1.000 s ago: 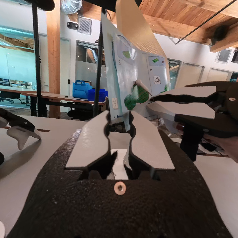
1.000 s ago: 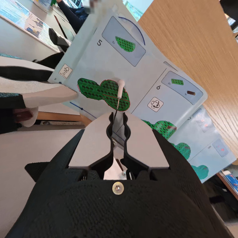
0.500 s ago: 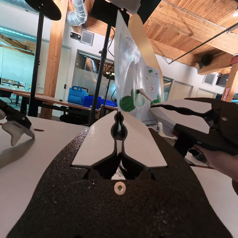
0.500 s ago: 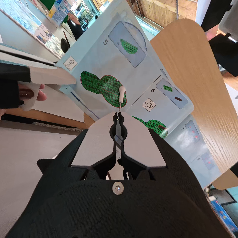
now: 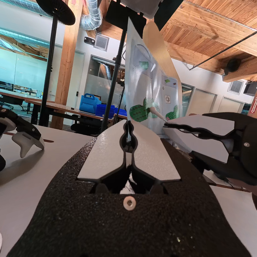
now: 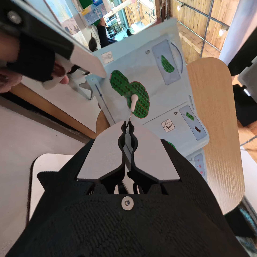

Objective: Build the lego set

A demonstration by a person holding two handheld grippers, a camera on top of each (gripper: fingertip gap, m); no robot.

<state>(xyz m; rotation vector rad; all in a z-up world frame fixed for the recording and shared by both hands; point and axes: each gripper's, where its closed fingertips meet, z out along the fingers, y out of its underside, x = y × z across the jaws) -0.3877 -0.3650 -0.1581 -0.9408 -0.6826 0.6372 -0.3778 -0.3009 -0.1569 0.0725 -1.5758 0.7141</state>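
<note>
My left gripper point(image 5: 128, 122) is shut on the lower edge of the pale blue instruction booklet point(image 5: 140, 86) and holds it upright and open, almost edge-on in the left wrist view. The right wrist view shows its pages point(image 6: 133, 62) with drawings of green plates, and the left gripper point(image 6: 102, 75) at their corner. My right gripper point(image 6: 127, 123) is shut on a thin metal pin with a white tip point(image 6: 133, 101). The tip rests against the large green plate drawing. The right gripper point(image 5: 165, 124) and pin point(image 5: 154, 111) show at the right of the left wrist view.
A light wooden board point(image 6: 217, 125) stands behind the booklet. A white table point(image 5: 48, 159) lies below. A third gripper-like tool point(image 5: 26, 137) rests on it at the left. Black stand poles point(image 5: 112, 86) rise beyond the table edge. A person's hand point(image 6: 8, 82) holds the left gripper. The tips of one gripper are about 7 centimetres away from the tips of the other.
My left gripper's jaws closed on the booklet edge, and the booklet turned more edge-on to it. My right gripper's jaws closed tighter on the pin, and its tip slid lower on the green drawing.
</note>
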